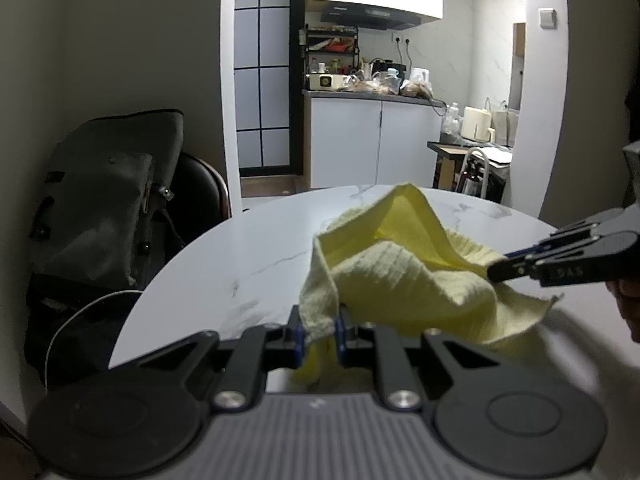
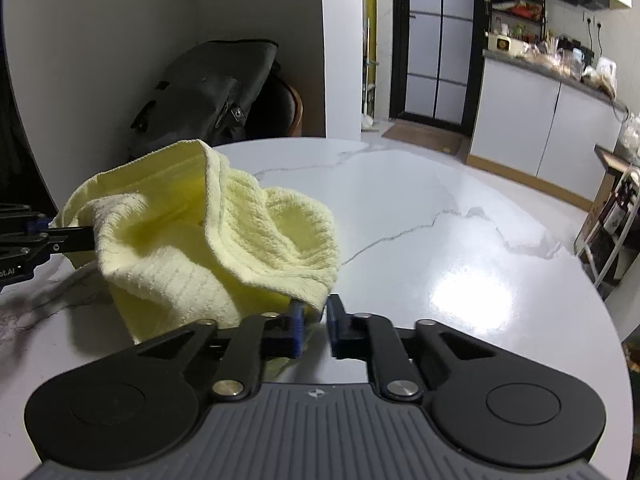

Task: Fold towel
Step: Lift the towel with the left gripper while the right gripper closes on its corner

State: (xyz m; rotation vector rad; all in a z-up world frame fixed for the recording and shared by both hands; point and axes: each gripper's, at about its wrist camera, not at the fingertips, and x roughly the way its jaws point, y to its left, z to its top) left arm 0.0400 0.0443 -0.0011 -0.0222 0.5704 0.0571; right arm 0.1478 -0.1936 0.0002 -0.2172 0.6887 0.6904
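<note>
— Towel (image 2: 208, 240), where is it?
— Bunched up in a pale yellow heap on the round white marble table (image 2: 440, 240), lifted at two spots so it sags between them.
— Who holds it?
— Both tools. The left gripper (image 1: 320, 330) has its jaws drawn narrow on a twisted edge of the cloth at the near side; the fabric runs up and away from the blue pads.
— And the other one?
— The right gripper (image 2: 314, 318) has its jaws close together with a corner of the towel pinched between them at the heap's near right. From the left camera it reaches in from the right, its tip buried in the cloth.
— Anything else around?
— A dark backpack (image 1: 108, 200) on a chair at the far left.
</note>
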